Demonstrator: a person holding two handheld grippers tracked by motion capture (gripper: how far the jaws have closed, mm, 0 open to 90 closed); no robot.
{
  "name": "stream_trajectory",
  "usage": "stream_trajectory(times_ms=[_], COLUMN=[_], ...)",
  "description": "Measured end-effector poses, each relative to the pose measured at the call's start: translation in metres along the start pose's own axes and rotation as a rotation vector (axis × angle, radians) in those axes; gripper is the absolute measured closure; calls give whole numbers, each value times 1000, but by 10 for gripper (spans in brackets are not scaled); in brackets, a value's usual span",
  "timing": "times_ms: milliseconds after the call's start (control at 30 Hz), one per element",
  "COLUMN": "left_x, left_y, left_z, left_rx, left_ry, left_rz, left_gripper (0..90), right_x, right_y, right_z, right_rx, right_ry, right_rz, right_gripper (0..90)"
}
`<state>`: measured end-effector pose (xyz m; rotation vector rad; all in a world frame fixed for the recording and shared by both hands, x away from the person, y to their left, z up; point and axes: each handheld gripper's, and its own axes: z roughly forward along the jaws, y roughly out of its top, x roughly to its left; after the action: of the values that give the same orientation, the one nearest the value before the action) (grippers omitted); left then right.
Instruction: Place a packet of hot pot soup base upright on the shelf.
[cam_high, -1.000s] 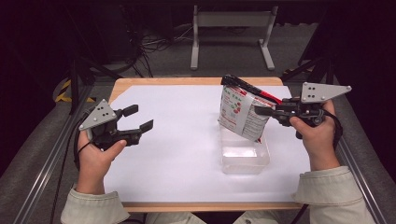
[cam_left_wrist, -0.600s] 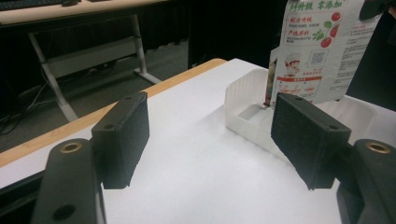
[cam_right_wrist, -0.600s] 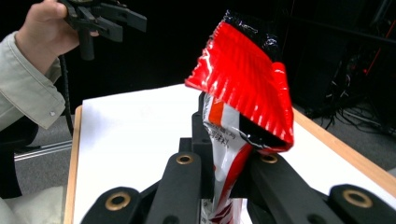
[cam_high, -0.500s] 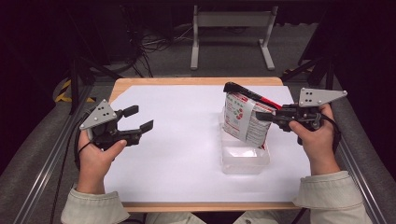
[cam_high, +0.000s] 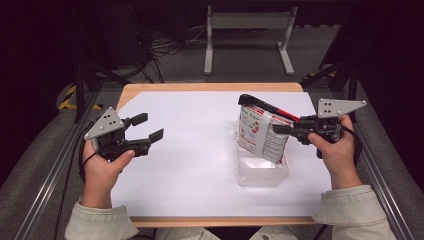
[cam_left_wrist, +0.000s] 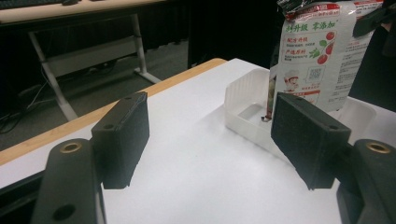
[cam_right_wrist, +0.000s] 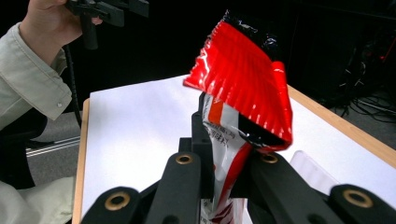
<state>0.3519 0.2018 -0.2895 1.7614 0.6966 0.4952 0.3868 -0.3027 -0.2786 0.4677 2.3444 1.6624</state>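
The right gripper (cam_high: 283, 129) has its jaws clamped on the upper edge of a red, white and black snack bag (cam_high: 261, 131), which hangs below them with its lower end inside a clear plastic tray (cam_high: 261, 171) on the white surface (cam_high: 195, 150). The left gripper (cam_high: 148, 127) is well apart from the bag, its jaws spread wide with nothing between them.

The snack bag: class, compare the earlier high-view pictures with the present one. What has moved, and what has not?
The right gripper, shut on the snack bag, has carried it down and toward the person, so its lower end now sits in the clear tray. Nothing was taken hold of or let go. The left gripper stayed open above the white sheet; the tray kept its place.
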Motion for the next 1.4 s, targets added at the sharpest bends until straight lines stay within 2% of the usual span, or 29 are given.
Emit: stream_trajectory(times_ms=[500,767,900,1067,1133,1400], left_x=[1,1,0,-1,-1,-2], left_y=[-1,-2,-2,-2,-2,-2], left_z=[0,2,5,7,6,6], left_rx=[2,3,18,23,24,21], left_ry=[3,-1,-7,-11,-13,-12], left_rz=[-4,-4,-1,5,3,4], left_gripper=[286,286,285,281,281,280], right_x=[-6,-10,-11,-11,-10,-4], right_y=[-21,-42,-49,-52,-53,-56], right_z=[6,14,15,16,17,14], right_rx=[8,15,2,6,25,39], right_ry=[19,26,31,40,41,38], right_rz=[26,58,66,67,56,38], right_gripper=[848,847,846,838,832,814])
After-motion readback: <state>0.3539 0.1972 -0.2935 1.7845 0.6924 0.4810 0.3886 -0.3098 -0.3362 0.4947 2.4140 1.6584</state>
